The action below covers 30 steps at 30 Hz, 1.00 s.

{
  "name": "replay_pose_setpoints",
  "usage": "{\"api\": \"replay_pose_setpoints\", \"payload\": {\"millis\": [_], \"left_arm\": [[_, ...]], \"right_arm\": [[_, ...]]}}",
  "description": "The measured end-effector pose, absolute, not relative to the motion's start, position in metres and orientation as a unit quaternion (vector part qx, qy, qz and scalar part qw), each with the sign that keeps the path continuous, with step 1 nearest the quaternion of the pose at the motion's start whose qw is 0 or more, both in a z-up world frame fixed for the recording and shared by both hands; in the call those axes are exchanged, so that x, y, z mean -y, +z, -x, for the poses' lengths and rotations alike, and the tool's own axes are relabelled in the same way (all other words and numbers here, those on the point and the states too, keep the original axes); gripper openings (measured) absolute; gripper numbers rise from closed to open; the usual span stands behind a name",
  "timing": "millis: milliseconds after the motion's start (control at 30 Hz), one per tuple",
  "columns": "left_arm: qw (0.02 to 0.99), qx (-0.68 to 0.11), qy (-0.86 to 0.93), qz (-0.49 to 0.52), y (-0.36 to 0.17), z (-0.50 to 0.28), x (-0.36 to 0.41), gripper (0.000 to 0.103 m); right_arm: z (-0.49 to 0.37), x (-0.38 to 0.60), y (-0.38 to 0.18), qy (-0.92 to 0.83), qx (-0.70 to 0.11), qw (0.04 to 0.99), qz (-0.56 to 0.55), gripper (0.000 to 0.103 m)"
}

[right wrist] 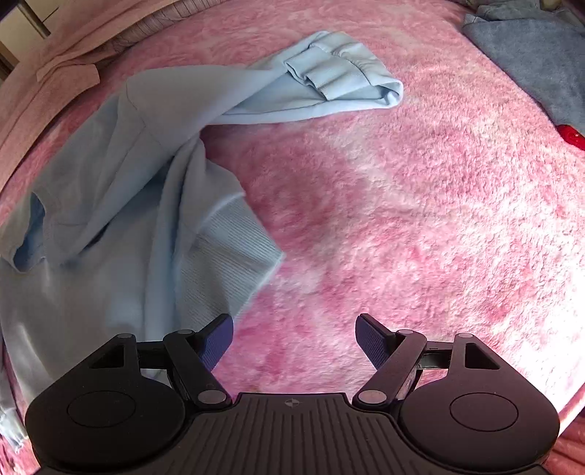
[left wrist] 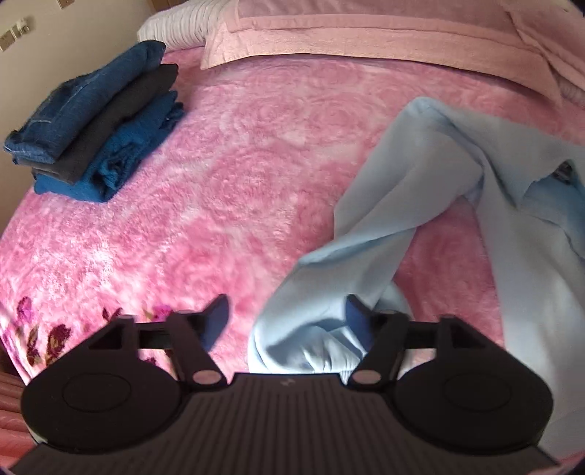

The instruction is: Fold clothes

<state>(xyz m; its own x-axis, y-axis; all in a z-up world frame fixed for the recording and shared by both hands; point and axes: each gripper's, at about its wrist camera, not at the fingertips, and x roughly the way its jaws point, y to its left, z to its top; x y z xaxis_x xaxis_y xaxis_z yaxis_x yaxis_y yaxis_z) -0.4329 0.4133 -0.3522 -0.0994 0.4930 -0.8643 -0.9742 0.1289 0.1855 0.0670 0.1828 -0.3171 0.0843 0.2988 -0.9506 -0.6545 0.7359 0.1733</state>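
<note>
- Left wrist view: left tongs (left wrist: pixel 287 321) spread wide, grasping nothing, one blue pad (left wrist: pixel 360 325) against a sleeve of the light blue sweatshirt (left wrist: pixel 384 204)
- sweatshirt lies crumpled on the pink bed blanket (left wrist: pixel 226 175)
- folded stack of dark clothes (left wrist: pixel 98 120) far left, well apart
- Right wrist view: right tongs (right wrist: pixel 294 339) released, over bare blanket, sweatshirt hem just beside left finger
- grey garment (right wrist: pixel 530 51) top right

A fluffy pink plush blanket (left wrist: pixel 237 153) with a swirled rose pattern covers the bed, with dark purple printed flowers (left wrist: pixel 40 329) near its lower left edge. At the head lies a pale pink towelling pillow cover (left wrist: pixel 347 36) over a white ribbed pillow (left wrist: pixel 172 29). A cream wall (left wrist: pixel 55 33) carries metal switch plates (left wrist: pixel 14 34). Daylight brightens the blanket.
</note>
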Motion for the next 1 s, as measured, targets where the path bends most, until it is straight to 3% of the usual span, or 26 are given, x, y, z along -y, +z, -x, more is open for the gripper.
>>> {"api": "replay_pose_setpoints", "payload": {"millis": [100, 133, 167, 200, 267, 400, 533, 633, 667, 700, 867, 1000], "left_arm": [[0.603, -0.46, 0.58, 0.298, -0.372, 0.44, -0.421, 0.068], [0.608, -0.459, 0.567, 0.313, -0.378, 0.443, -0.424, 0.052], [0.615, -0.456, 0.554, 0.327, -0.383, 0.445, -0.428, 0.025], [0.624, -0.454, 0.547, 0.325, -0.381, 0.444, -0.432, 0.011], [0.639, -0.454, 0.543, 0.301, -0.372, 0.437, -0.44, 0.007], [0.676, -0.42, 0.59, 0.135, -0.316, 0.433, -0.479, 0.007], [0.659, -0.343, 0.669, 0.035, -0.252, 0.454, -0.538, 0.009], [0.643, -0.359, 0.676, 0.007, -0.248, 0.454, -0.557, 0.029], [0.642, -0.375, 0.669, 0.02, -0.256, 0.452, -0.555, 0.043], [0.64, -0.392, 0.66, 0.034, -0.264, 0.45, -0.552, 0.048], [0.656, -0.433, 0.586, 0.198, -0.315, 0.453, -0.494, 0.048], [0.675, -0.386, 0.471, 0.417, -0.356, 0.446, -0.408, 0.048]], "right_arm": [[-0.06, -0.191, -0.317, 0.324, -0.593, 0.722, 0.147, 0.077], [-0.058, -0.194, -0.317, 0.322, -0.594, 0.723, 0.146, 0.077], [-0.055, -0.197, -0.317, 0.32, -0.594, 0.723, 0.145, 0.077], [-0.053, -0.199, -0.317, 0.318, -0.595, 0.724, 0.144, 0.077], [-0.049, -0.203, -0.316, 0.315, -0.595, 0.725, 0.144, 0.077], [-0.045, -0.204, -0.307, 0.316, -0.589, 0.73, 0.144, 0.077], [-0.046, -0.2, -0.29, 0.319, -0.574, 0.742, 0.132, 0.077], [-0.046, -0.194, -0.278, 0.32, -0.564, 0.752, 0.12, 0.077], [-0.045, -0.191, -0.276, 0.319, -0.562, 0.754, 0.117, 0.077], [-0.046, -0.188, -0.276, 0.318, -0.561, 0.755, 0.114, 0.077], [-0.05, -0.169, -0.276, 0.316, -0.561, 0.759, 0.102, 0.077], [-0.057, -0.159, -0.278, 0.348, -0.556, 0.75, 0.084, 0.077]]}}
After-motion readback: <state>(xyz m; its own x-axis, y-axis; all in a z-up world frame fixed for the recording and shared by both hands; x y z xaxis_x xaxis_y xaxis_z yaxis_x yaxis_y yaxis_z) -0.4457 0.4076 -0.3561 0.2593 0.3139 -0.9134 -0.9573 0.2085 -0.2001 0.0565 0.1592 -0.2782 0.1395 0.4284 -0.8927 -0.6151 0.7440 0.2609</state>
